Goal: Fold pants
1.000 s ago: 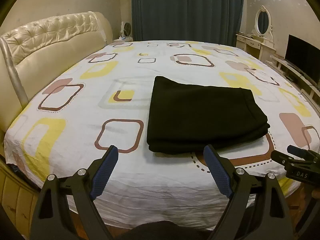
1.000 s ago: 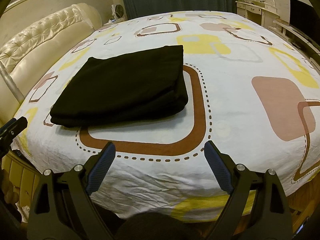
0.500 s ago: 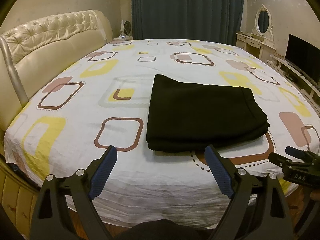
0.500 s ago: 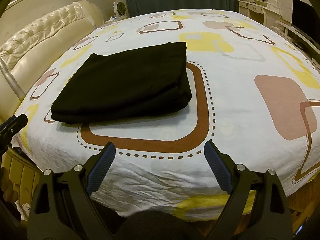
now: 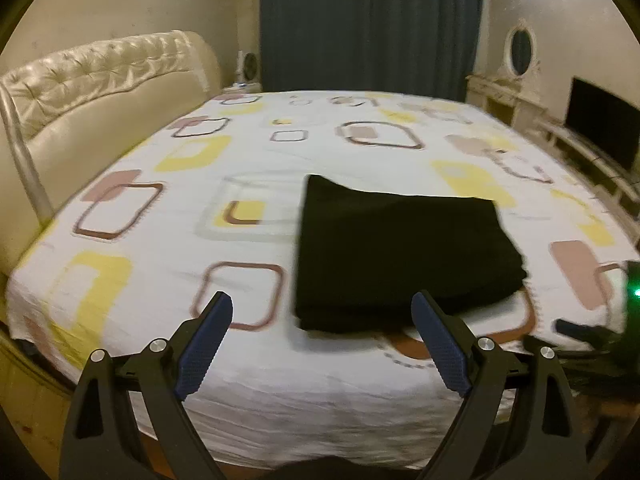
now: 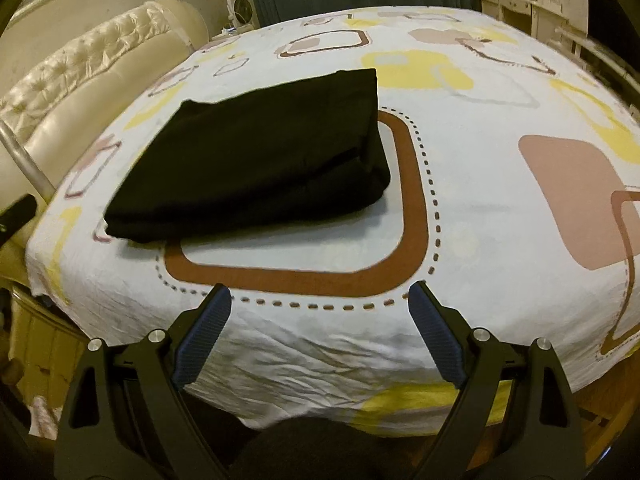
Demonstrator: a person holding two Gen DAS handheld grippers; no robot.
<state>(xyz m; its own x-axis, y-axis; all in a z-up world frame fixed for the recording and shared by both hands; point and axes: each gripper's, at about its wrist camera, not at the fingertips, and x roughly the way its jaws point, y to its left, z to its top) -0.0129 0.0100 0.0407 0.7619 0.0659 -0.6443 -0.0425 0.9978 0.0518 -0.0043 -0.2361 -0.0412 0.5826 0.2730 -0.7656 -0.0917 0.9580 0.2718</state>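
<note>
From the left wrist view, the left gripper (image 5: 322, 306) hangs with jaws spread wide and empty above the patterned bedsheet (image 5: 240, 364), the folded black pants (image 5: 400, 256) lying just ahead, while the right wrist view shows the right gripper (image 6: 319, 295) equally wide, holding nothing, near the pants (image 6: 256, 160).

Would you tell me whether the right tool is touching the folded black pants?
Apart: the right wrist view shows the right tool open, with bare sheet between it and the pants.
</note>
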